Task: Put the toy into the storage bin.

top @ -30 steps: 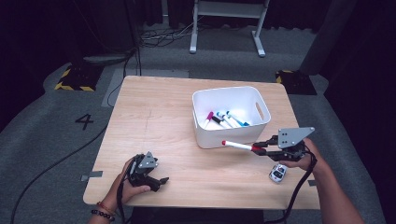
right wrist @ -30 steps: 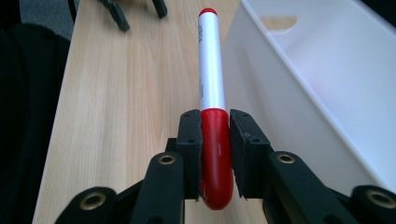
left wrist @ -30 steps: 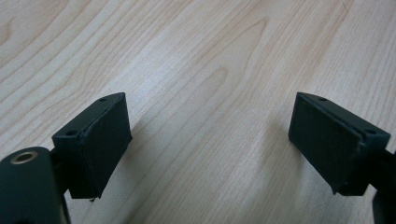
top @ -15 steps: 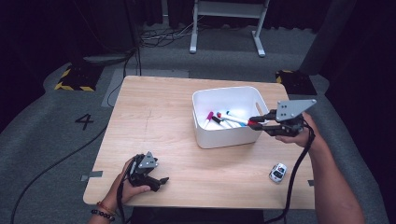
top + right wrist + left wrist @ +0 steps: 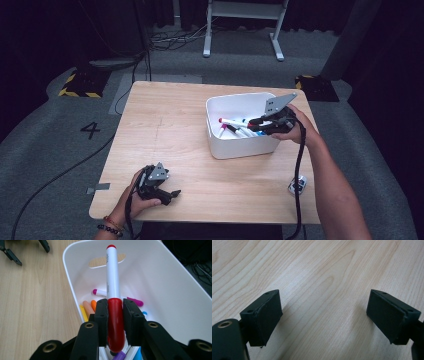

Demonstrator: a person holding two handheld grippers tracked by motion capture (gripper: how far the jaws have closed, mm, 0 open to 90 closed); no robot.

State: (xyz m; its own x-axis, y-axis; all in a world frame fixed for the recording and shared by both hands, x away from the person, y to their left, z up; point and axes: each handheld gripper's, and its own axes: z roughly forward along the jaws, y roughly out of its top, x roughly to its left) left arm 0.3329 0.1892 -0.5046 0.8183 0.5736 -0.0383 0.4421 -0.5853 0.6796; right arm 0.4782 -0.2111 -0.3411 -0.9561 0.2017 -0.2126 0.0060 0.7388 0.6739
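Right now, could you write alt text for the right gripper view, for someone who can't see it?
Two black jaws clamp the red cap of a white marker, which points away over an open white bin. Loose markers in pink, orange and yellow lie on the bin's bottom, and pale wooden table runs along the left.

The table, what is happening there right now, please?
A person is putting markers into a white bin on the wooden table. The right hand-held gripper is shut on a red marker and holds it over the bin, where other markers already lie. The left hand-held gripper is open and rests low over the table near its front edge, holding nothing. A small object lies near the table's right front corner.
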